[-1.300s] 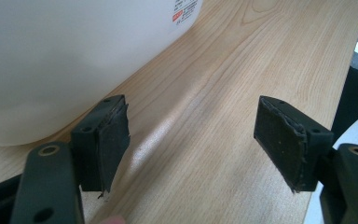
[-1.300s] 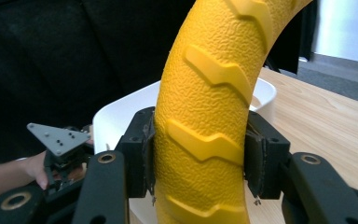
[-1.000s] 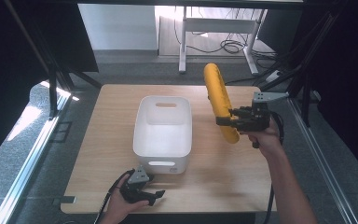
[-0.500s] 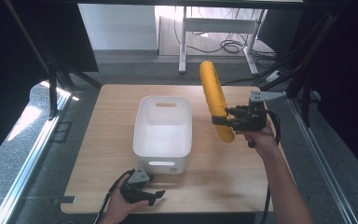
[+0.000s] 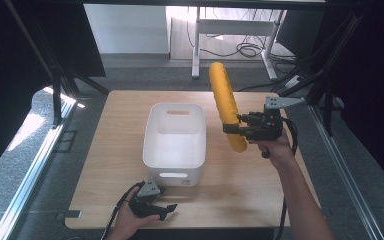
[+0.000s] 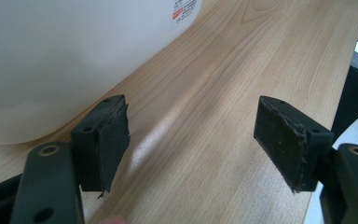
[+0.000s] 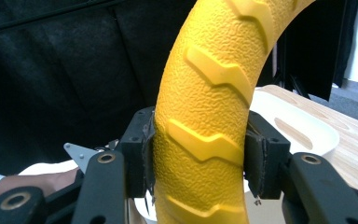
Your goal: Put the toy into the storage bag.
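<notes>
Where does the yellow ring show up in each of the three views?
High view: the yellow ring stands edge-on right of centre, held above the table beside the white bin by the right tool.
Left gripper view: not in it; the bin's wall is at upper left.
Right gripper view: the ring rises through the centre, clamped between the pads.
Shared landmark: the white bin.

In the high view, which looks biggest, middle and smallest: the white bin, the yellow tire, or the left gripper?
1. white bin
2. yellow tire, seen edge-on and held up nearer the camera
3. left gripper
</notes>
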`<state>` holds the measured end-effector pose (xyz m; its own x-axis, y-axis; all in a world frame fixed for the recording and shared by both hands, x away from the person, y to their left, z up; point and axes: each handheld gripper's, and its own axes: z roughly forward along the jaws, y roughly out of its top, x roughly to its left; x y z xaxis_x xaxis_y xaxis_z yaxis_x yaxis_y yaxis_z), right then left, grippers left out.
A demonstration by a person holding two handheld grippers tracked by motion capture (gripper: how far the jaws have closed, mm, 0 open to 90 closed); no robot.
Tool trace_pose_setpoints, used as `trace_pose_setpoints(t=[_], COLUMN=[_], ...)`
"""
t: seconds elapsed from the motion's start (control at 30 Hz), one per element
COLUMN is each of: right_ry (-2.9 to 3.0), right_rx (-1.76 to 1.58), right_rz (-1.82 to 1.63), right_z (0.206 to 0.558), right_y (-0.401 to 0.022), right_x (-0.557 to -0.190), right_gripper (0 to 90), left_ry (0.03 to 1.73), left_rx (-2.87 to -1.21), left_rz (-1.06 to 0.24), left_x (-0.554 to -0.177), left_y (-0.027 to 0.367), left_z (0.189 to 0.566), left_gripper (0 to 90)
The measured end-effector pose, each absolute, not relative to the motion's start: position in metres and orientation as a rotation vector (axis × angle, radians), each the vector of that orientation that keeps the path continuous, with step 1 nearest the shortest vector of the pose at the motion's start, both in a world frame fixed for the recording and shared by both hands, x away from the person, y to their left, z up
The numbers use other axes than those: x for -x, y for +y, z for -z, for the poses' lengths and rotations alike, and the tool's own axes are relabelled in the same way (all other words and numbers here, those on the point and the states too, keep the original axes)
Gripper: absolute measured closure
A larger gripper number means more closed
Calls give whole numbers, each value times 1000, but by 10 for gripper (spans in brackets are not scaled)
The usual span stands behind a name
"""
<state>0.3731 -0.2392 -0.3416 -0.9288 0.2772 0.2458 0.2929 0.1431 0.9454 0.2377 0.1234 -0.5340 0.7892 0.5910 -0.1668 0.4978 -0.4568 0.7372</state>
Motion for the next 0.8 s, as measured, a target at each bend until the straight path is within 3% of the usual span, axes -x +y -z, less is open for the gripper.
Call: trace_pose_setpoints(t=[0.8], right_ry=[-2363], right_rx=[443], right_rz=[2034], right_z=[315], right_y=[-211], right_x=[-356], right_gripper=[508], left_ry=[804], left_rx=[-2140], left_rz=[-138], left_x=[-237], left_y=[123], left_z=[534], left_gripper=[265])
